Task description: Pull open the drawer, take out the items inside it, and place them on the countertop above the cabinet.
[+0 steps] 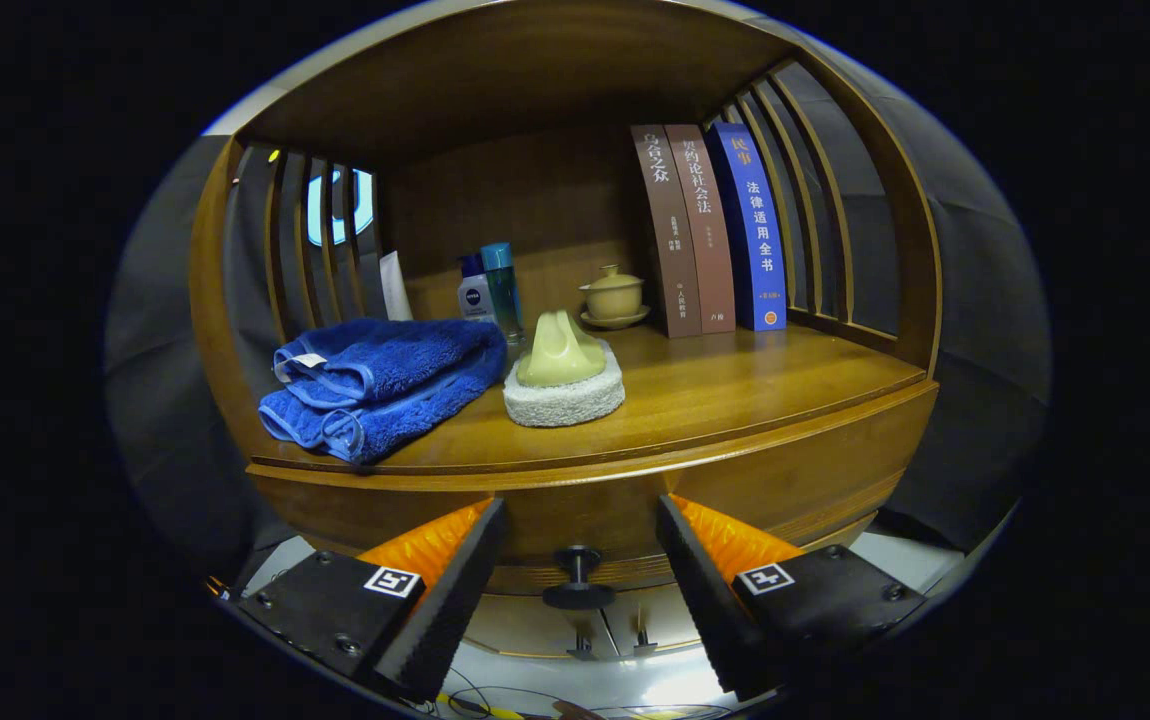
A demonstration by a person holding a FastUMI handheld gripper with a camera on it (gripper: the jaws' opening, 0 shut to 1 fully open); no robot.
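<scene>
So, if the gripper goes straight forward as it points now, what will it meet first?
Most likely the drawer knob, which sits between the open fingers of the gripper, and behind it the closed drawer front. Depth is hard to judge.

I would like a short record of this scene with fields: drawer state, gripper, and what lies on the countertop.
drawer: shut, front flush with the cabinet
knob: dark round knob between the gripper fingers, untouched
gripper: gripper open, a finger on each side of the knob
countertop left: folded blue towel
countertop middle: scrubber with pale handle
countertop back: bottles, lidded cup on a saucer, three upright books
</scene>
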